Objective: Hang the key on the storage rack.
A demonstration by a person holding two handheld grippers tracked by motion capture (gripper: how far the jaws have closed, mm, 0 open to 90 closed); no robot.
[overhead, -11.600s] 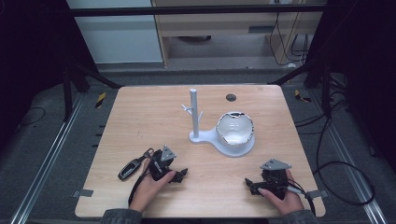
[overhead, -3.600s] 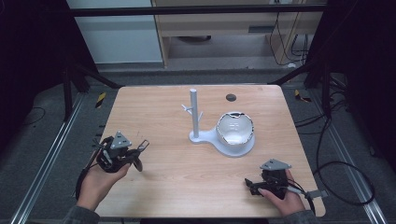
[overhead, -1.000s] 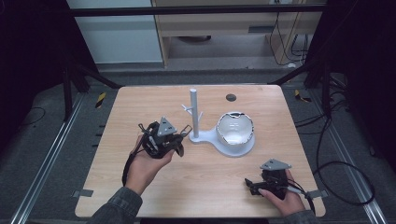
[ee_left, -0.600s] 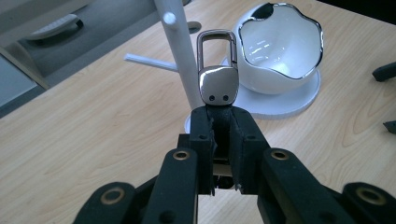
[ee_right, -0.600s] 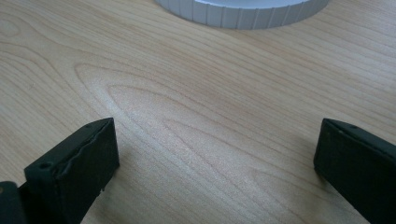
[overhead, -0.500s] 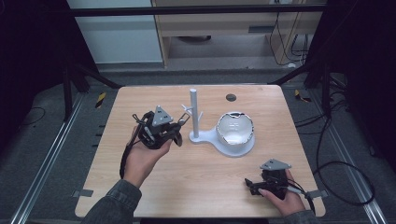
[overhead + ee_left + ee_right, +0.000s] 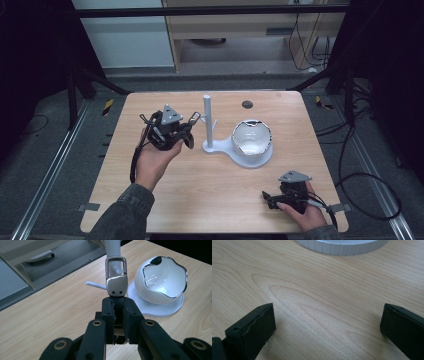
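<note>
So far the pickup is done: my left gripper [image 7: 186,135] has its jaws clenched on the strap end of a metal clasp [image 7: 115,280], which sticks out ahead of them with its open loop just in front of the white post [image 7: 207,120] of the stand. Its peg [image 7: 95,285] juts out beside the clasp, not yet through the loop, so I judge the hanging is what remains. The white bowl [image 7: 163,280] sits on the stand's base. My right gripper [image 7: 272,198] rests low on the desk [image 7: 215,200], jaws spread wide with nothing between them.
</note>
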